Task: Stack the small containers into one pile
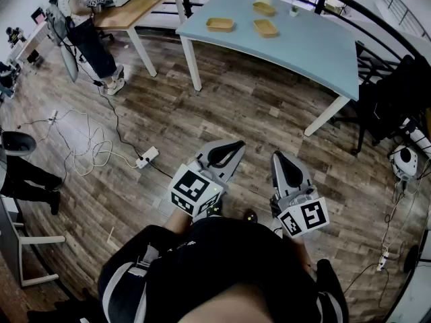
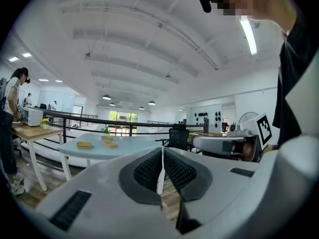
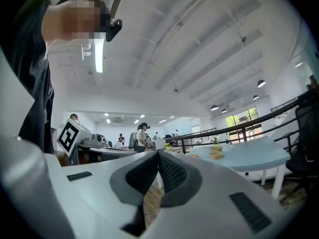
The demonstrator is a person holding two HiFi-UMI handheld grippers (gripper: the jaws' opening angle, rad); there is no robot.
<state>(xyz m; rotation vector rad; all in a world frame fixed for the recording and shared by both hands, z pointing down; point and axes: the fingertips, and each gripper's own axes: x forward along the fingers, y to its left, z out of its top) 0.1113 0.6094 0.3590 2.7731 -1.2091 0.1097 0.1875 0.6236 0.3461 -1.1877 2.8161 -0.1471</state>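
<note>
Head view | three containers [image 1: 220, 24] (on table [image 1: 303, 46]) | left tongs [image 1: 235, 144], right tongs [image 1: 279, 157]: closed

1. We get bright, even indoor light; ceiling tube light [image 2: 247, 34] glares white.
2. Windows [image 3: 240, 118] glow bright; shadows on floor [image 1: 256, 113] soft.
3. We note heavy fisheye bending, dark corners in gripper views; near foreground blurry.

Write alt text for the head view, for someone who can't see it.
Seen from above, a person holds the left gripper and right gripper, both shut and empty, over a wooden floor, short of a light blue table. Three small tan containers lie apart on it, unstacked. Another person stands by a wooden desk at upper left.
</note>
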